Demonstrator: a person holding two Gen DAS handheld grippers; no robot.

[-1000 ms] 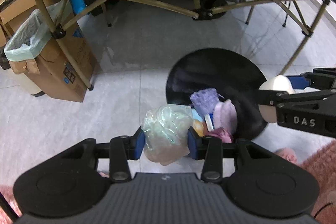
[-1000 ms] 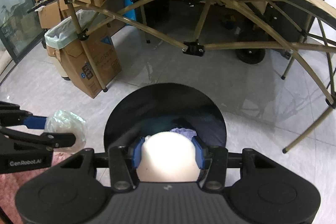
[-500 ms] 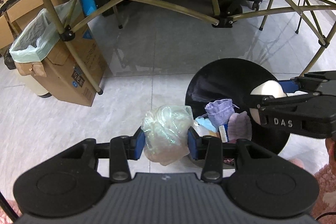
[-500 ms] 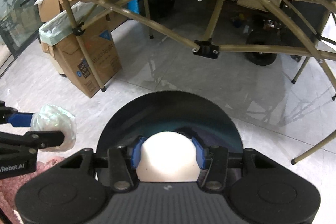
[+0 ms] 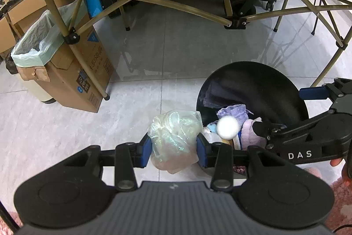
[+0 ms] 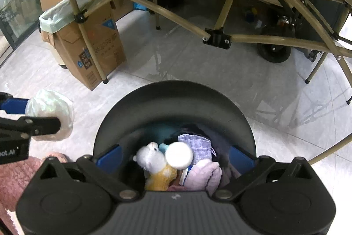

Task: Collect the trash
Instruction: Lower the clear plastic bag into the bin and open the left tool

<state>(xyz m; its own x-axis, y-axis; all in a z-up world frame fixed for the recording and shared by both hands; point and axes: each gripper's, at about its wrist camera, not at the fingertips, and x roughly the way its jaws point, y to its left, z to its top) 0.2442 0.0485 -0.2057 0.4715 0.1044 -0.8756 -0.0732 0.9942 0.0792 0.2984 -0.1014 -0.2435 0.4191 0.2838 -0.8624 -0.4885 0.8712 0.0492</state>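
My left gripper [image 5: 174,148] pinches a crinkly, translucent plastic bag [image 5: 176,138] between its blue pads. My right gripper [image 6: 175,156] is spread wide; a smooth white ball [image 6: 178,155], blurred, sits between its jaws over the round black bin [image 6: 173,98].

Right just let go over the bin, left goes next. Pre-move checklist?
1. Right gripper open: ok.
2. White round object free of the blue pads, blurred above the black round bin: ok.
3. Left gripper shut on crumpled translucent plastic bag: ok.
4. Bag over the bin opening: not ok, beside the rim.
5. Room left in the bin: cannot tell.
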